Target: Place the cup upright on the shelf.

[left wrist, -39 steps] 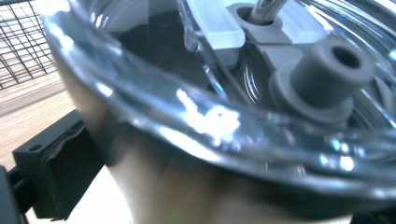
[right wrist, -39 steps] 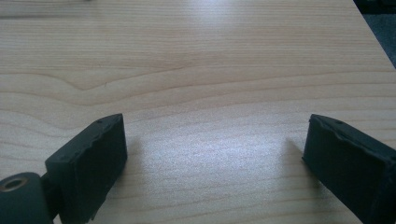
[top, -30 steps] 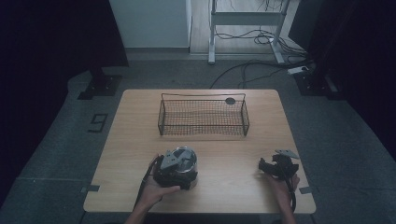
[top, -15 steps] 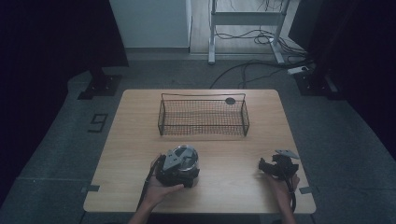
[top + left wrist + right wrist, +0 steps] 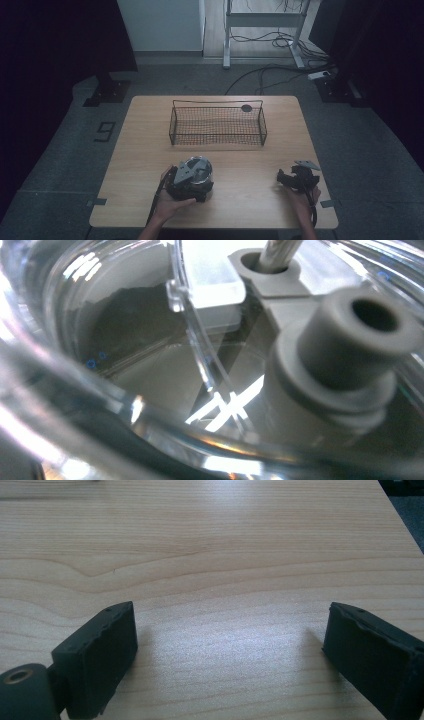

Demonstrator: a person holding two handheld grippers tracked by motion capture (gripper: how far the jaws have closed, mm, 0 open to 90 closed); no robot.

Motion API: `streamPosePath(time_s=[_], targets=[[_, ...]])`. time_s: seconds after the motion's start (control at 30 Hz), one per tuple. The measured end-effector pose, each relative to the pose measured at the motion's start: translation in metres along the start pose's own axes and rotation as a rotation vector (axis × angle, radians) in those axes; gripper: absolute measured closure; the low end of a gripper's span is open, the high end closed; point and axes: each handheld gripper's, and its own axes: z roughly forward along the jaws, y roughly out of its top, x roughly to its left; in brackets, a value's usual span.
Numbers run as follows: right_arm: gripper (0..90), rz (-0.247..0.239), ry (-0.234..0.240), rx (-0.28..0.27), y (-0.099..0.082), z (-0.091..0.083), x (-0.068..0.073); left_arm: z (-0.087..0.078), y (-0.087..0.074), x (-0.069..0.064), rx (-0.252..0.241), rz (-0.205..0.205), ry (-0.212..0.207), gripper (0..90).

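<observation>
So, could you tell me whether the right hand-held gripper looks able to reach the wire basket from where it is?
Probably yes: the right hand-held gripper is open, and bare table lies between it and the wire basket.

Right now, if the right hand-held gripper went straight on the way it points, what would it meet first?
Probably nothing soon: the right hand-held gripper, jaws wide apart, looks along bare wooden table. Its own view shows free tabletop ahead up to the table's edge; depth is hard to judge.

A dark "9" (image 5: 105, 131) is marked on the floor (image 5: 60, 150).
</observation>
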Motion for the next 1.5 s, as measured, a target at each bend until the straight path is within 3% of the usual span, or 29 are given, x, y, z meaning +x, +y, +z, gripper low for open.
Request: streamPosePath(time_s=[0.27,0.43,0.6,0.8,0.93,1.2,1.3,1.5], targets=[[7.1,0.000,0.000,0.000,0.000,0.000,0.000,-0.002,0.000,0.001,-0.001,-0.003,-0.001,3.3],[7.1,0.000,0.000,0.000,0.000,0.000,0.000,-0.012,0.004,0.007,-0.023,-0.039,-0.036,3.4],[7.1,0.001,0.000,0.000,0.000,0.000,0.000,-0.029,0.010,0.013,-0.054,-0.031,0.000,3.4],[7.0,0.000,0.001,0.002,0.000,0.000,0.000,-0.040,0.013,0.021,-0.071,-0.053,0.039,3.4],[7.0,0.001,0.001,0.002,0.000,0.000,0.000,-0.040,0.011,0.023,-0.074,-0.080,0.043,3.4],[8.7,0.008,-0.005,-0.003,0.000,0.000,0.000,-0.037,0.015,0.033,-0.069,-0.125,0.100,3.4],[8.9,0.006,-0.005,-0.004,0.000,0.000,0.000,-0.038,0.018,0.034,-0.069,-0.132,0.119,3.5],[9.1,0.005,-0.003,-0.004,0.000,0.000,-0.001,-0.039,0.024,0.033,-0.072,-0.125,0.112,3.5]])
